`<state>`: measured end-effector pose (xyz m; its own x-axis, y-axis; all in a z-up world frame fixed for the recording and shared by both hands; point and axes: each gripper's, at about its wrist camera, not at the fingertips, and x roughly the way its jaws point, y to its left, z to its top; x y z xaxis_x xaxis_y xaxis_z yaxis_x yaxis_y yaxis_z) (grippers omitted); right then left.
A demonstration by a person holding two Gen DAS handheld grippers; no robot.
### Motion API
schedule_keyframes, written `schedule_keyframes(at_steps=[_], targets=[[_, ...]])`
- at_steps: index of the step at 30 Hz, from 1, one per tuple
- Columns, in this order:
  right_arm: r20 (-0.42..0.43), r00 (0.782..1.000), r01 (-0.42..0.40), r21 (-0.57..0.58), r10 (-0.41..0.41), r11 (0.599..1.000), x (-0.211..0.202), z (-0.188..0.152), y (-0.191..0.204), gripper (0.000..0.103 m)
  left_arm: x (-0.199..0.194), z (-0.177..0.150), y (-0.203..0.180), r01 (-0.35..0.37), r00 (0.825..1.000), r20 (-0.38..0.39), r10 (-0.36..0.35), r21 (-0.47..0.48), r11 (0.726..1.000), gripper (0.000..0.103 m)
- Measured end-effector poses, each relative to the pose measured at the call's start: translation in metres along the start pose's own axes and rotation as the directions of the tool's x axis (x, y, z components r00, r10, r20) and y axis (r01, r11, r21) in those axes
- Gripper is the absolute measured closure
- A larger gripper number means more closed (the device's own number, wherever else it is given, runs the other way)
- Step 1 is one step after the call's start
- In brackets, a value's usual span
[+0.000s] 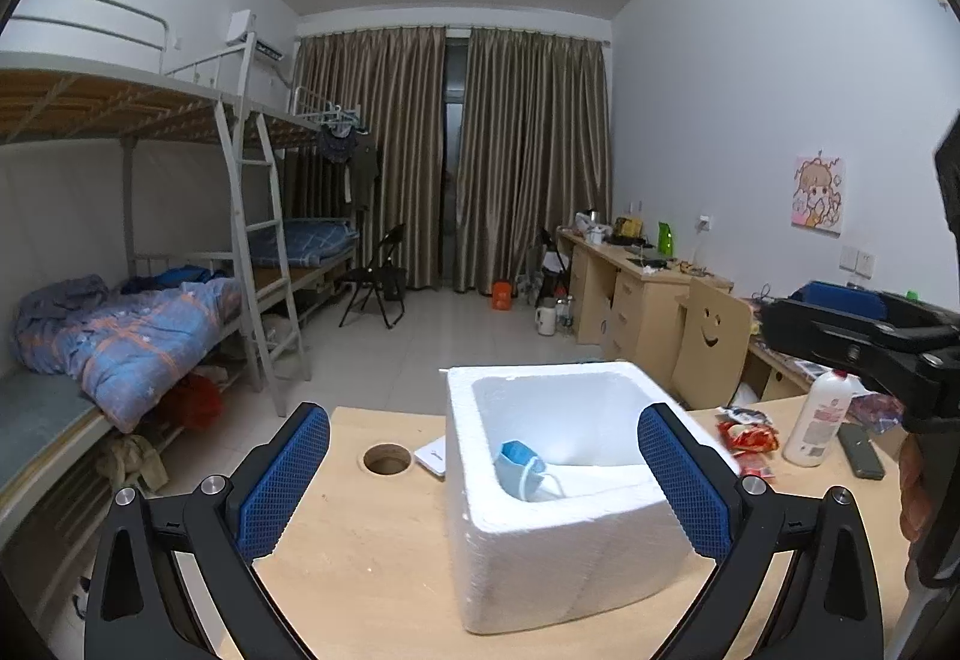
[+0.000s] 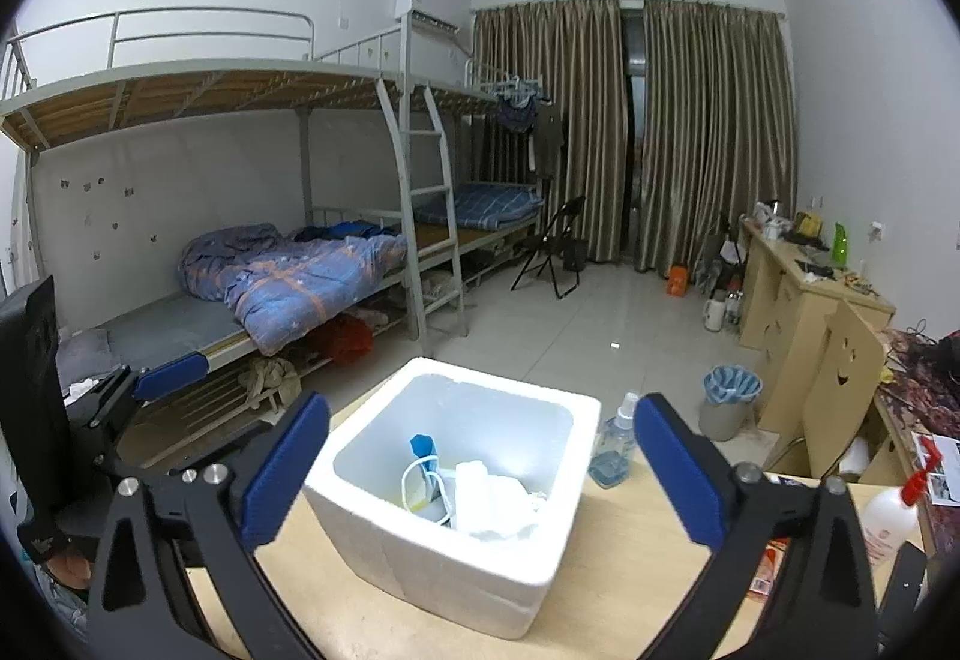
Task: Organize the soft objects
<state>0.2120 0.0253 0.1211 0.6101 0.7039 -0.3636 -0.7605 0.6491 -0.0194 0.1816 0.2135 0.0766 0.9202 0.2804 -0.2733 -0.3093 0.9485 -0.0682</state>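
A white foam box (image 1: 576, 558) stands on the wooden table (image 1: 372, 570). A blue face mask (image 1: 521, 465) lies inside it. In the right wrist view the box (image 2: 444, 558) holds the blue mask (image 2: 423, 450) and crumpled white soft material (image 2: 498, 498). My left gripper (image 1: 483, 480) is open and empty, its blue pads either side of the box. My right gripper (image 2: 480, 474) is open and empty, above the box. The right gripper's body also shows at the right of the left wrist view (image 1: 864, 342). The left gripper shows at the left of the right wrist view (image 2: 171, 367).
A white lotion bottle (image 1: 819, 417), a dark phone (image 1: 861, 450) and red snack packets (image 1: 747, 435) lie on the table right of the box. A clear spray bottle (image 2: 615, 444) stands behind it. The table has a round cable hole (image 1: 387, 459). Bunk beds stand left, desks right.
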Motion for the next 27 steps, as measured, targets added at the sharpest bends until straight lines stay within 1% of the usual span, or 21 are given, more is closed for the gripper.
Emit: schedule_keyframes(at_steps=[6, 13, 18, 27], targets=[[0.03, 0.999, 0.023, 0.029, -0.024, 0.999, -0.036, -0.01, -0.004, 0.0, -0.029, 0.003, -0.017, 0.011, 1.0, 0.02, -0.011, -0.002, 1.0, 0.0], [0.078, 0.995, 0.067, 0.04, -0.07, 0.997, -0.08, -0.019, -0.002, 0.0, -0.07, -0.001, -0.041, 0.017, 0.999, 0.027, -0.018, 0.037, 0.999, 0.0], [0.115, 0.989, 0.088, 0.035, -0.091, 0.996, -0.112, -0.026, 0.011, 0.0, -0.099, -0.004, -0.046, 0.03, 0.998, 0.055, -0.032, 0.035, 0.999, 0.0], [0.15, 0.982, 0.112, 0.021, -0.114, 0.993, -0.148, -0.046, 0.03, 0.0, -0.144, -0.019, -0.053, 0.054, 0.996, 0.066, -0.056, 0.028, 0.998, 0.0]])
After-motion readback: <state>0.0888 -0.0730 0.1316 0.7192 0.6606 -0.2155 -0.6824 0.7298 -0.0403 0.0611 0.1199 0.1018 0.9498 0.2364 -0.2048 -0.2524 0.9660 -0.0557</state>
